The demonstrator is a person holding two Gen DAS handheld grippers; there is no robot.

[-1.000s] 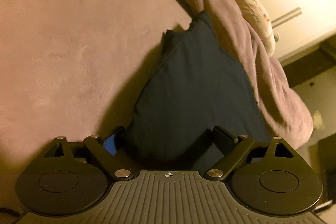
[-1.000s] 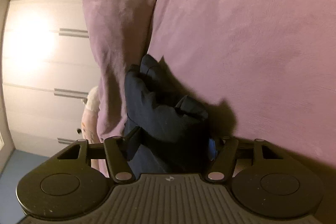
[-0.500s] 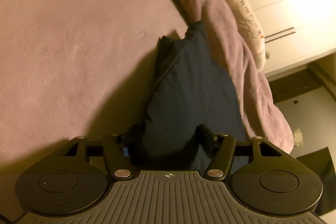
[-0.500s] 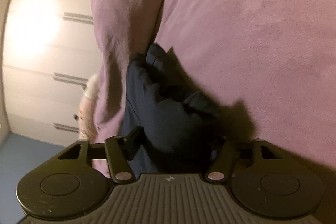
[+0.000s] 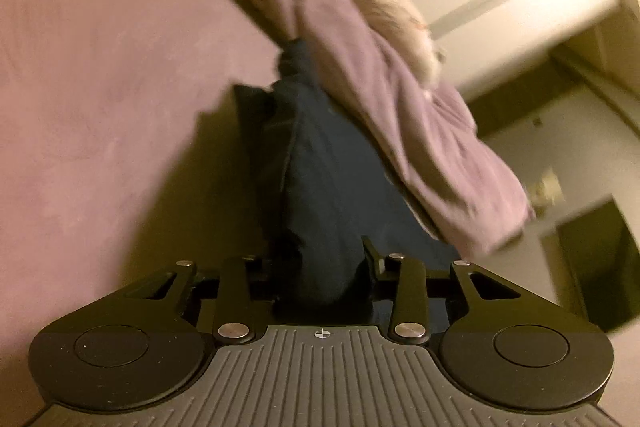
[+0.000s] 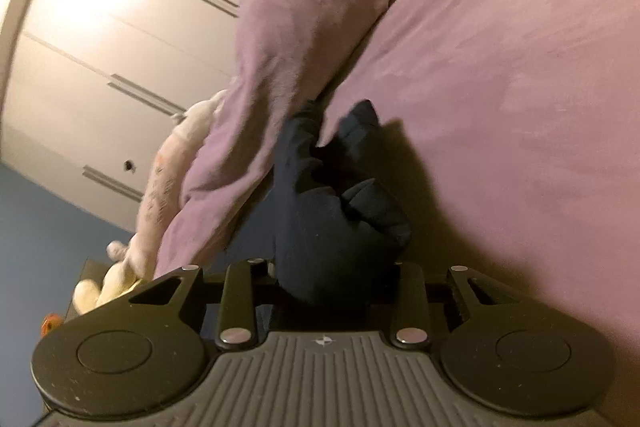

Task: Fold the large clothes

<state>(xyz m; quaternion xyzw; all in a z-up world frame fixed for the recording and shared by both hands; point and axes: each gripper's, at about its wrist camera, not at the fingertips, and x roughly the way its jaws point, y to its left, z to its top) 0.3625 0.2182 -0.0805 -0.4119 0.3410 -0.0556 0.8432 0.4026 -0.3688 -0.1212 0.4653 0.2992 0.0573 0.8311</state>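
Note:
A dark navy garment (image 5: 320, 179) lies bunched on the pink bed cover (image 5: 100, 87), against a pink pillow (image 5: 400, 107). My left gripper (image 5: 322, 279) is shut on one end of the garment, cloth bulging out between its jaws. The garment also shows in the right wrist view (image 6: 320, 219), where my right gripper (image 6: 336, 283) is shut on its other end. The fingertips of both grippers are hidden by the cloth. The garment stretches from each gripper toward the pillow (image 6: 296, 47).
A cream plush toy (image 6: 160, 187) lies beside the pillow at the bed's edge. A white wardrobe (image 6: 100, 47) with bar handles stands beyond it. The blue floor (image 6: 32, 235) shows lower left. The pink bed cover (image 6: 520, 87) spreads to the right.
Both grippers have closed tighter on the navy garment and drawn it up into a narrower bunch. Both views have swung, showing more of the wardrobe and pillow.

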